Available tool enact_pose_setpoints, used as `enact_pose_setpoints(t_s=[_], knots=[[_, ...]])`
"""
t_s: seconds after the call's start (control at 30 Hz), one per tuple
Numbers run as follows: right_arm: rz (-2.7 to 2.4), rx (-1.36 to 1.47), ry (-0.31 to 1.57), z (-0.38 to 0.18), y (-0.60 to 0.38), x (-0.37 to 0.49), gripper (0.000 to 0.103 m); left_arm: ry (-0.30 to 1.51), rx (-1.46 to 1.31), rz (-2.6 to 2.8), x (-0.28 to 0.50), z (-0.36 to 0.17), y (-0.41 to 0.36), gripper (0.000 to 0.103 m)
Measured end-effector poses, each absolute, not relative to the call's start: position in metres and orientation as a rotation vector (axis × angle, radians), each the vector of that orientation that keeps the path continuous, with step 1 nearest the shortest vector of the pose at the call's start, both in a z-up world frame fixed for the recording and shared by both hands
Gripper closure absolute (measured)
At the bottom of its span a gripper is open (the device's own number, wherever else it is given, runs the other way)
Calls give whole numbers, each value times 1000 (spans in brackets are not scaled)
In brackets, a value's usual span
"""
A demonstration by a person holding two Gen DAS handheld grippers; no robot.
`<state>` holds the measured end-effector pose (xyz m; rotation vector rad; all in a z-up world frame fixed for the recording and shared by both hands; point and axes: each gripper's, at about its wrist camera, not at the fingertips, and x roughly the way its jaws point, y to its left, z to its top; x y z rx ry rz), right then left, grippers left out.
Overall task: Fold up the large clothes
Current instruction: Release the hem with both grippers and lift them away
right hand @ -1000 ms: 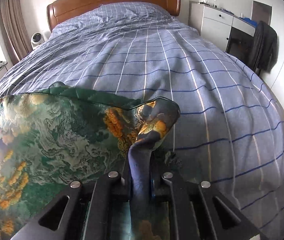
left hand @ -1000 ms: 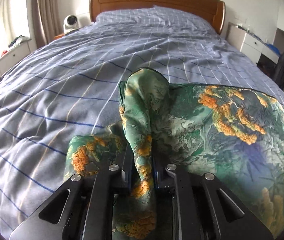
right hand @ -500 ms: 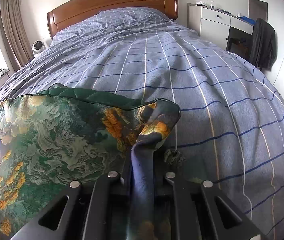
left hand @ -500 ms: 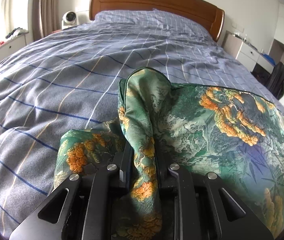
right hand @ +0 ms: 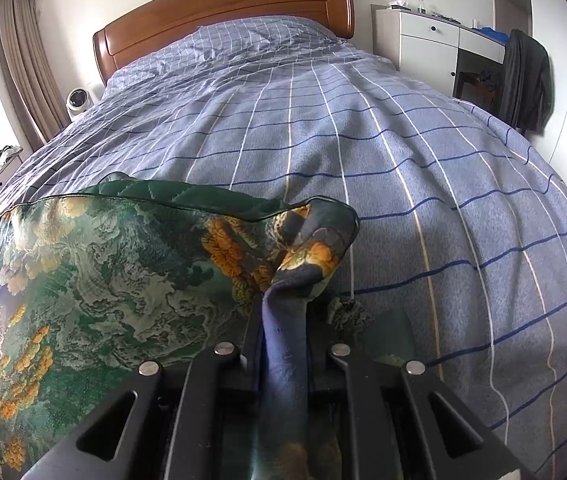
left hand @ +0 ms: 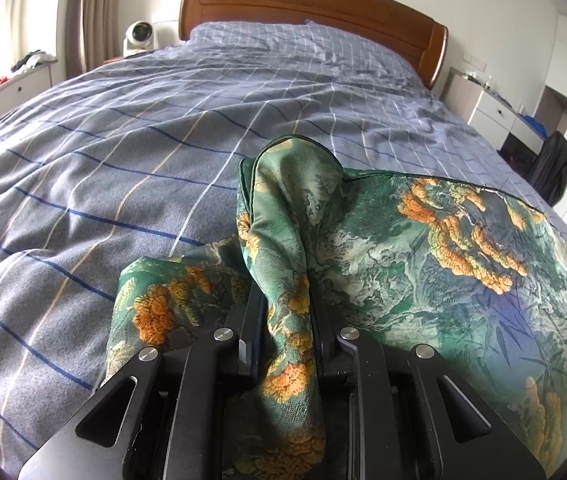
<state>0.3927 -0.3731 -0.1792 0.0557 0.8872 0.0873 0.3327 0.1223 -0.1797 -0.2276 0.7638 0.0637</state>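
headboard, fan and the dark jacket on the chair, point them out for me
headboard [left hand: 311, 4], left wrist view, middle of the wooden panel
fan [right hand: 78, 100], right wrist view, its round face beside the bed
jacket [right hand: 525, 84], right wrist view, the dark cloth draped over the chair back

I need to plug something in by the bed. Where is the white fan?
In the left wrist view, the fan stands top left, beside the headboard, with the curtain on its other side.
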Motion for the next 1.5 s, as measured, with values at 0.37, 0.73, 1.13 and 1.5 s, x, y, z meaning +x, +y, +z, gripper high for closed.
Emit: enact_pose_setpoints(t_s=[0.37,0.73,1.13,1.5], knots=[[87,57,887,-180,-373,392,86,762,-238,57,332,-180,124,83],[90,88,869,-170,-380,390,78,780,-222,66,317,-158,124,16],[11,8,745,-96,-405,343,28,674,-175,-96,255,-66,89,6],[205,9,663,-70,-350,308,28,734,-28,-276,331,-83,-49,4]])
